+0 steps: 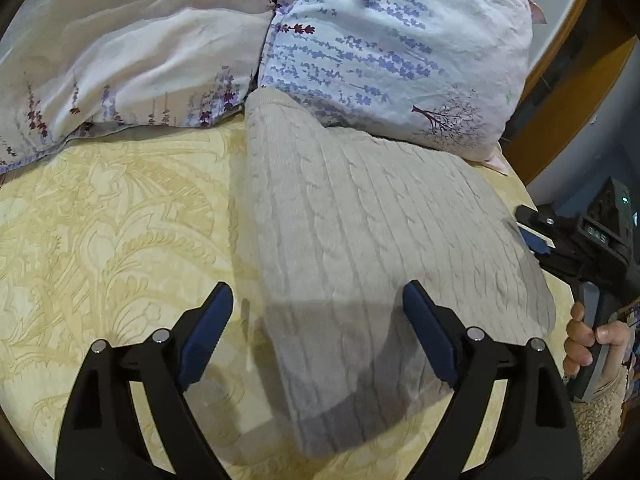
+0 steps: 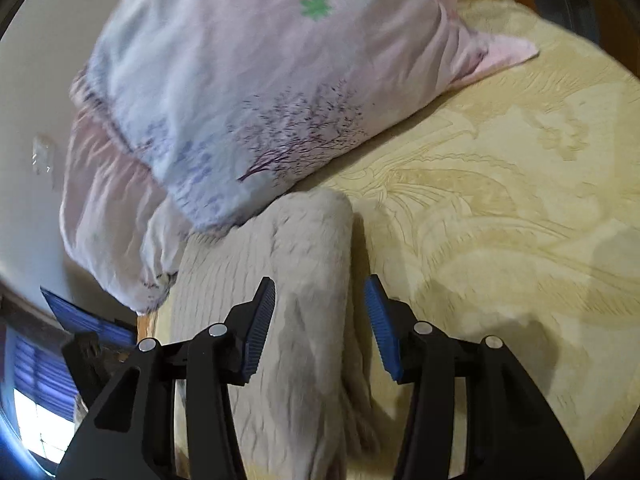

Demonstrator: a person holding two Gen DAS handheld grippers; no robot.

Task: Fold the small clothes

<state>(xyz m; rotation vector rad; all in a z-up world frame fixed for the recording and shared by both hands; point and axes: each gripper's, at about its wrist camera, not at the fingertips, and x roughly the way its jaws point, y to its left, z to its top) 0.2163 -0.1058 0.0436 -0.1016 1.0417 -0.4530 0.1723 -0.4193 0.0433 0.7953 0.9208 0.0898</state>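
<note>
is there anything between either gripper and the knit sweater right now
Nothing visible. The left gripper hangs open over the near end of the folded sweater, and the right gripper is open astride its folded edge. The floral pillow only overlaps the sweater's far corner.

Beige cable-knit sweater (image 1: pixel 360 240), folded flat on the yellow bedspread (image 1: pixel 120 220), far corner against pillows (image 1: pixel 380 52).
</note>
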